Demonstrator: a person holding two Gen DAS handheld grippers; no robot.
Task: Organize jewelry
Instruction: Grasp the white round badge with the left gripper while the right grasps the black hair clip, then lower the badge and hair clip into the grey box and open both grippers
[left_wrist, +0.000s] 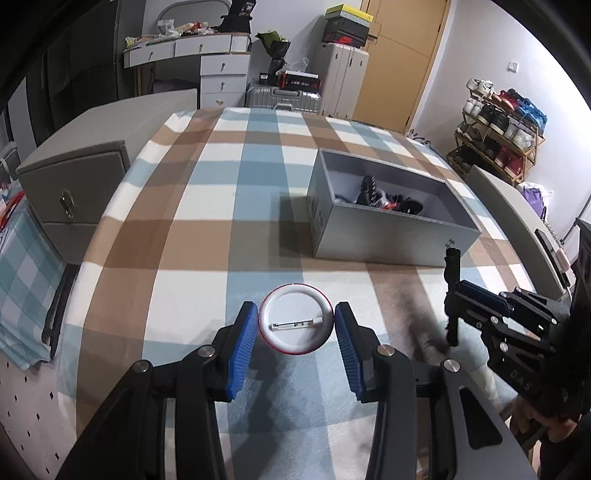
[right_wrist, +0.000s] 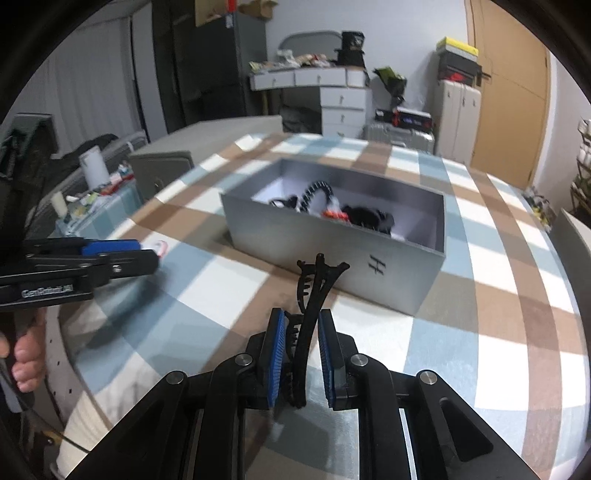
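My left gripper (left_wrist: 296, 320) is shut on a round white pin badge (left_wrist: 294, 319) with a red rim, its pin back facing up, held just above the plaid cloth. My right gripper (right_wrist: 302, 322) is shut on a black hair clip (right_wrist: 312, 306) that stands upright between the blue pads. It also shows in the left wrist view (left_wrist: 451, 295), at the right. An open grey box (left_wrist: 391, 230) lies ahead on the bed, with several dark hair accessories inside (right_wrist: 332, 210). In the right wrist view the box (right_wrist: 314, 243) is just beyond the clip, and the left gripper (right_wrist: 147, 253) is at the left.
A plaid blue, brown and white cloth (left_wrist: 207, 206) covers the surface. A grey jewelry case with a brass clasp (left_wrist: 70, 192) stands at the left edge. Drawers, suitcases and a shoe rack (left_wrist: 498, 129) stand beyond the bed.
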